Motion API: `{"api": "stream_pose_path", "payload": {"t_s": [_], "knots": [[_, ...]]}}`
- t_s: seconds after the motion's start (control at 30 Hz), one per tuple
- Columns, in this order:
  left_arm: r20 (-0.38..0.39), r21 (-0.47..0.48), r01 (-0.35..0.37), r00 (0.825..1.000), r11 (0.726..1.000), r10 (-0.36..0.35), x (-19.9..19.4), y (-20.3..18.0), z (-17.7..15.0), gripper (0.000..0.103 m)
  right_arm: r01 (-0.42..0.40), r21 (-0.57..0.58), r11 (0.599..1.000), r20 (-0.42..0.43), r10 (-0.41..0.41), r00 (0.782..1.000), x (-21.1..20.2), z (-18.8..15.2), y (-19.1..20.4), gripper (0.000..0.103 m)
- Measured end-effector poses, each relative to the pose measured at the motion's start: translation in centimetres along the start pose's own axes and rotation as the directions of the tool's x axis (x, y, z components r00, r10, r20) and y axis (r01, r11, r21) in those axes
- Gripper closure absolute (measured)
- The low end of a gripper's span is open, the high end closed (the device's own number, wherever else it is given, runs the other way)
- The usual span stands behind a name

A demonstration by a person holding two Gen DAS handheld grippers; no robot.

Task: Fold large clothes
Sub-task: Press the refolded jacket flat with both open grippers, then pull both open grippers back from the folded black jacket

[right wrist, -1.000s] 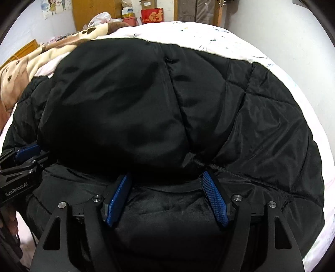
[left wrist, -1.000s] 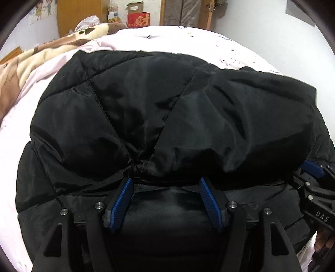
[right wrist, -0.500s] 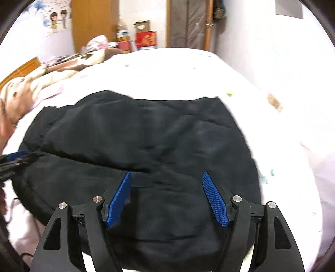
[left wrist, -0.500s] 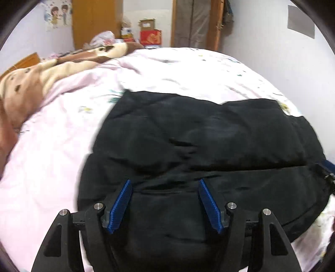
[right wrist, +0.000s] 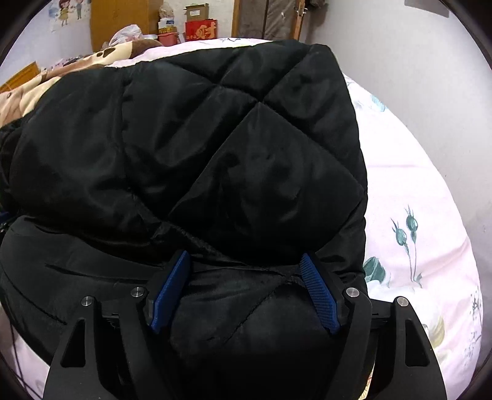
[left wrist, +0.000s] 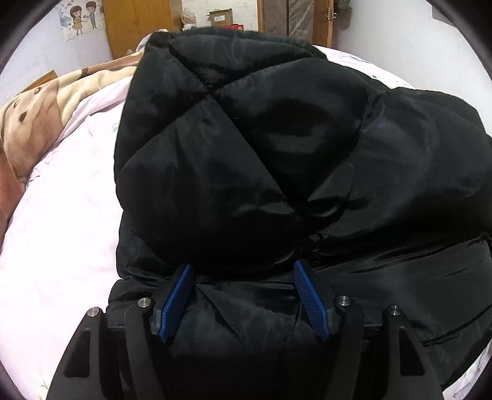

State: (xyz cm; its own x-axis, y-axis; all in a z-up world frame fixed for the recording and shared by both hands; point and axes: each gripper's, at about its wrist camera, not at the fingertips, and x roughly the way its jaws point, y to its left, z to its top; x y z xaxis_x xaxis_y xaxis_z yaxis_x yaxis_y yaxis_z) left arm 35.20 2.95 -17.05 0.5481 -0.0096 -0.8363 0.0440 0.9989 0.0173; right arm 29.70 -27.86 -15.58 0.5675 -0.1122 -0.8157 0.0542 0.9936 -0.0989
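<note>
A big black quilted padded coat (left wrist: 276, 169) lies folded into a thick bundle on a pale pink bed sheet (left wrist: 61, 215). It fills most of both views, and also shows in the right wrist view (right wrist: 215, 154). My left gripper (left wrist: 243, 295) has its blue pads spread wide, with a thick fold of the coat bulging between them. My right gripper (right wrist: 246, 283) stands the same way at the coat's right end, its blue pads wide apart around a bulging fold. Neither gripper shows in the other's view.
A brown and cream blanket (left wrist: 37, 117) lies at the left of the bed. Wooden wardrobe (left wrist: 138, 24), boxes (right wrist: 200, 27) and a door stand at the far wall. A grey wall (right wrist: 430, 92) runs close along the bed's right side.
Half a second ago the coat lay flatter and farther away, with the sheet showing beyond it. Now both grippers are low and close at its near edge, fabric bulging between the pads.
</note>
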Motion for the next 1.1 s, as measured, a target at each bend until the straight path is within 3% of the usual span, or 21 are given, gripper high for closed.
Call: {"api": "stream_pose_path", "payload": {"t_s": [0.23, 0.3, 0.63, 0.9, 1.1], "knots": [[-0.008, 0.008, -0.003, 1.0, 1.0, 0.003, -0.3, 0.0, 0.2, 0.036, -0.032, 0.011, 0.999, -0.019, 0.032, 0.999, 0.1, -0.1, -1.2, 0.029], [-0.007, 0.007, -0.015, 1.0, 1.0, 0.015, -0.6, 0.6, 1.6, 0.036, -0.028, 0.009, 1.0, -0.02, 0.029, 0.999, -0.5, 0.0, -1.3, 0.029], [0.032, 0.02, 0.039, 0.999, 0.999, -0.039, -5.1, 1.3, 3.4, 0.036, -0.073, 0.02, 0.997, 0.031, 0.072, 0.997, -4.5, 1.9, -2.3, 0.029], [0.069, 0.032, -0.015, 0.998, 0.999, 0.012, -7.4, 3.4, 4.0, 0.036, -0.043, 0.024, 0.999, 0.078, 0.041, 0.996, -7.1, 2.4, -4.4, 0.028], [0.028, -0.037, -0.042, 0.999, 0.998, 0.043, -6.4, 6.9, 3.6, 0.036, -0.007, 0.067, 0.998, 0.083, 0.001, 0.997, -8.6, 1.1, -6.8, 0.028]]}}
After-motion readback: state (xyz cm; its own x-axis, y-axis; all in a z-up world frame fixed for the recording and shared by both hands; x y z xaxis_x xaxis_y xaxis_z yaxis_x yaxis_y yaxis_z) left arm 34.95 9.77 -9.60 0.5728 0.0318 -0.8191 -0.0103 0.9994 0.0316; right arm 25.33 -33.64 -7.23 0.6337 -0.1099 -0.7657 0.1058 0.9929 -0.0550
